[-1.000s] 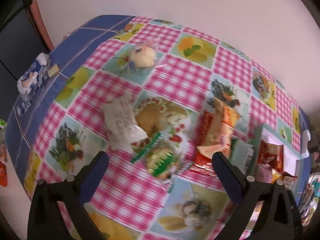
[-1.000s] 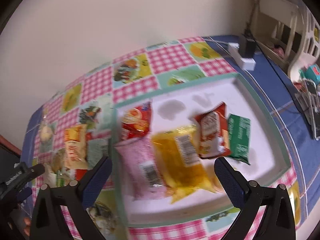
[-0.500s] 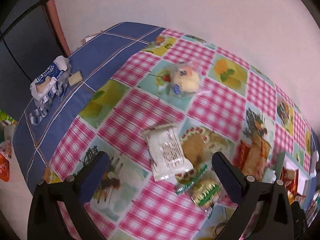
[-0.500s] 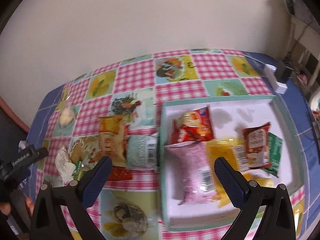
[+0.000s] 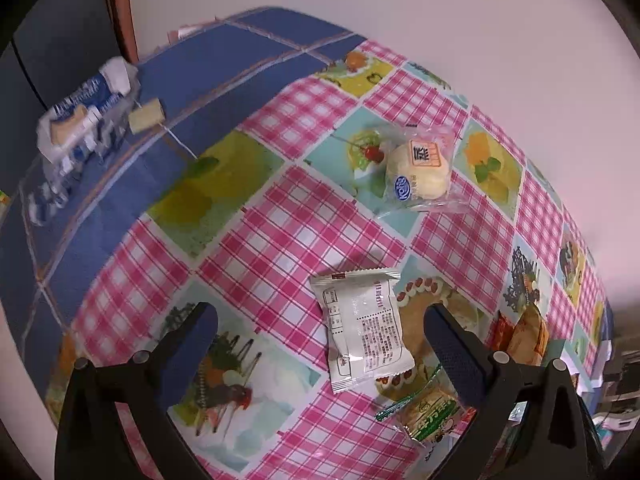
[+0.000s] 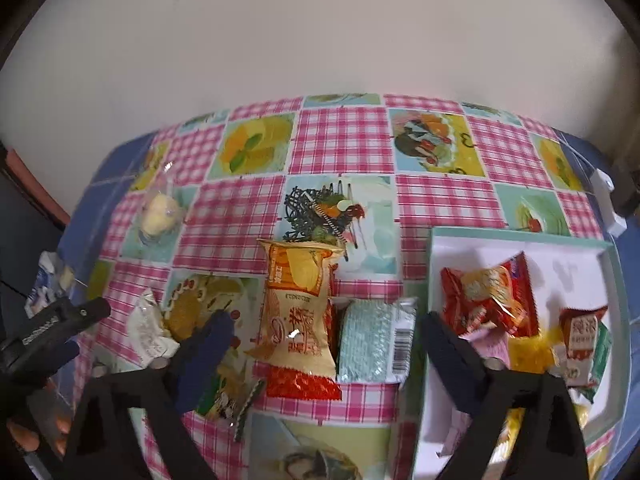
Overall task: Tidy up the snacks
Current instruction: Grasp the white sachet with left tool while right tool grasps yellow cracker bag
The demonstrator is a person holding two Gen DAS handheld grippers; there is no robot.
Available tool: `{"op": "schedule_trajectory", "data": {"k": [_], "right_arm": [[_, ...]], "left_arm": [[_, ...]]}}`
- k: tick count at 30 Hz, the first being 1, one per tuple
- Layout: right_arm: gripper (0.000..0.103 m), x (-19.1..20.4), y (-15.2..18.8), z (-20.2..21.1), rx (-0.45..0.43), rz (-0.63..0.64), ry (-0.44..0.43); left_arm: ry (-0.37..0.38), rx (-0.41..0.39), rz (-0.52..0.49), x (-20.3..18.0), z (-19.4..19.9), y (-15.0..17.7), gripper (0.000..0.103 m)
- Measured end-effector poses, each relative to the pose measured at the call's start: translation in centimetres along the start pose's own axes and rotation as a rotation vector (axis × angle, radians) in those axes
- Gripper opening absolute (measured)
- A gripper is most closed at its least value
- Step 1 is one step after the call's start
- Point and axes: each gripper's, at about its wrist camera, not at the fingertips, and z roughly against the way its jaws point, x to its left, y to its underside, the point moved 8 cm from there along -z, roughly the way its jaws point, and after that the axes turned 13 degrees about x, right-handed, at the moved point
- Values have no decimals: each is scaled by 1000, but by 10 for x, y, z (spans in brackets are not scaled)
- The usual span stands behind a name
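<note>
Glossy plastic wrappers [image 5: 364,332], shiny tablecloth [image 5: 280,232]

The right gripper [image 6: 324,340] is swinging left, off the tray [image 6: 520,236] and over the orange snack packet [image 6: 298,312] and pale-blue packet [image 6: 370,342], its jaws narrowing (nothing between them). The left gripper [image 5: 320,328] is sliding left over the white packet [image 5: 362,330].

Two pairs of tongs were in view: the left tongs [image 5: 320,328] and the right tongs [image 6: 324,336]. One teal-rimmed tray [image 6: 516,234] sat on the table [image 6: 340,140]. Six snack packets lay loose on the cloth: one bun packet [image 5: 418,174], one white packet [image 5: 364,328], one green-striped packet [image 5: 430,414], one orange packet [image 6: 298,308], one red packet [image 6: 300,386] and one pale blue packet [image 6: 368,342]. The tray held at least five packets; the exact number was unclear.
</note>
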Motion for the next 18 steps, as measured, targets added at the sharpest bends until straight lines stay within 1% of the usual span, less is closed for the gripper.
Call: {"op": "schedule_trajectory", "data": {"k": [2, 4, 6, 7, 9, 10, 11, 12, 14, 17, 18], "right_arm": [[79, 2, -3, -10, 25, -4, 3], [74, 5, -5, -19, 48, -8, -11], [67, 9, -7, -27, 60, -10, -15], [62, 12, -8, -31, 66, -10, -17], [60, 17, -9, -38, 77, -4, -25], [60, 19, -9, -41, 81, 0, -24], [54, 20, -10, -45, 86, 4, -18], [51, 21, -10, -49, 93, 6, -15], [48, 22, -10, -56, 103, -2, -25], [46, 22, -10, -62, 105, -5, -21], [46, 22, -10, -63, 105, -6, -20]], "left_arm": [[36, 27, 14, 1, -8, 0, 102], [55, 42, 18, -1, -12, 1, 101], [61, 56, 17, -4, -18, 1, 101], [68, 64, 15, -6, -20, 1, 100], [87, 80, 13, -10, -25, 3, 87], [89, 87, 10, -13, -28, 4, 86], [88, 95, 5, -15, -30, 5, 84], [85, 102, 0, -17, -33, 5, 83], [89, 112, -2, -20, -38, 6, 82], [79, 131, -8, -25, -46, 7, 67], [76, 139, -9, -25, -48, 7, 66]]}}
